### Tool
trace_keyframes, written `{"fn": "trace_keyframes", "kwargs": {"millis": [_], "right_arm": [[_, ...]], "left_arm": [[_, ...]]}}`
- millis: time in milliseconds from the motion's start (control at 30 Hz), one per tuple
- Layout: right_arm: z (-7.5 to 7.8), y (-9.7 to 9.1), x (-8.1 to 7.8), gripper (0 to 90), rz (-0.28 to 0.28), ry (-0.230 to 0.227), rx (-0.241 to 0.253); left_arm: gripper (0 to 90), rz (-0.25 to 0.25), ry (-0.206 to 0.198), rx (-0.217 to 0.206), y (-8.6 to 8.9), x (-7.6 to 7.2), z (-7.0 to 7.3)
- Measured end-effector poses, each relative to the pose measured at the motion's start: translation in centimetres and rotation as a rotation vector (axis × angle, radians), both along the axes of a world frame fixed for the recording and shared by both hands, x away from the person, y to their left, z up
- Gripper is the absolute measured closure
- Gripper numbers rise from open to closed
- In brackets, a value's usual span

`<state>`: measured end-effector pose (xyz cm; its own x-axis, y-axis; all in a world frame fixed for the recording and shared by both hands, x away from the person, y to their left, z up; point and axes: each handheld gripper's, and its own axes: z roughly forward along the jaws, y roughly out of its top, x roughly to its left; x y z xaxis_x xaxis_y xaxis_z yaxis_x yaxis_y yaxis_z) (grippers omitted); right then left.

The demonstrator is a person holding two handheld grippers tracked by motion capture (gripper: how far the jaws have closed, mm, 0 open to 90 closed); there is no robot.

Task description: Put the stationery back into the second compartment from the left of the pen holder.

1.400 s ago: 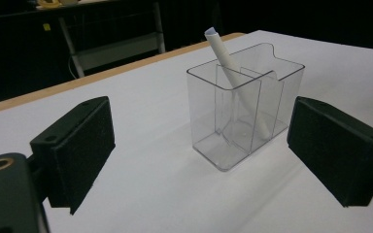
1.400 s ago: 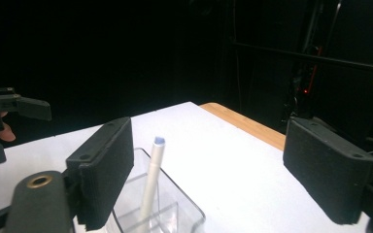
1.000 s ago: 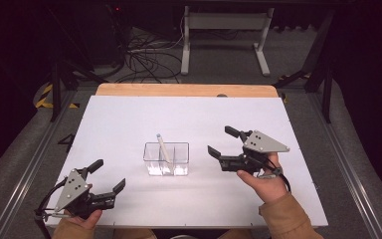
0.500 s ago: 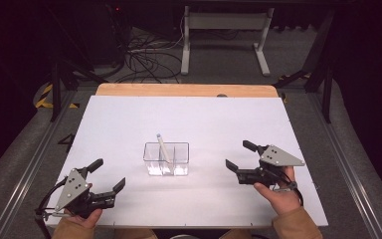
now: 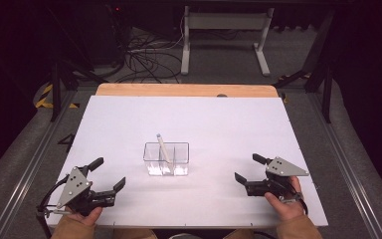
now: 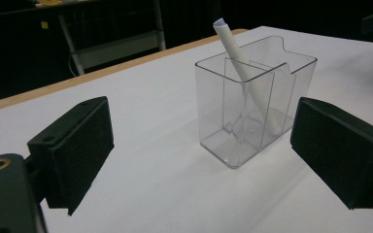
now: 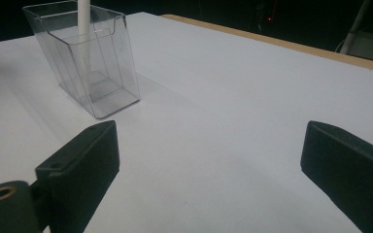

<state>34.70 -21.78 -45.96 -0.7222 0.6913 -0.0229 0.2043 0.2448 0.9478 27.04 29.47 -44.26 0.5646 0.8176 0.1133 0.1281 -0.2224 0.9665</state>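
Observation:
A clear plastic box (image 5: 178, 151) with an inner divider stands in the middle of the white table (image 5: 189, 119). A white rolled tube (image 5: 162, 147) leans inside it, its top above the rim. My left gripper (image 5: 108, 173) rests low at the near left, open and empty, with the box (image 6: 213, 104) and tube (image 6: 235, 48) ahead of its jaws. My right gripper (image 5: 247, 168) sits near the table's front right, apart from the box (image 7: 107, 73). Its jaws have just been opening, and nothing lies between them; the tube (image 7: 83, 19) shows far off.
The table's wooden far edge (image 5: 184, 90) borders a dark floor with cables (image 5: 144, 55) and a white stand (image 5: 224, 30). Metal rails (image 5: 350, 174) run along both sides of the table.
My right gripper has moved down and toward the near right, away from the box, with its jaws spreading a little wider. The left gripper has stayed put.

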Motion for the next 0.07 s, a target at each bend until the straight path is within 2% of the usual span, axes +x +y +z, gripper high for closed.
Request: {"fn": "trace_keyframes", "kwargs": {"millis": [67], "right_arm": [[-0.06, 0.16, 0.02, 5.3, 0.004, -0.012, -0.008]], "left_arm": [[9.4, 0.002, 0.006, 0.005, 0.08, 0.16, -0.14]]}}
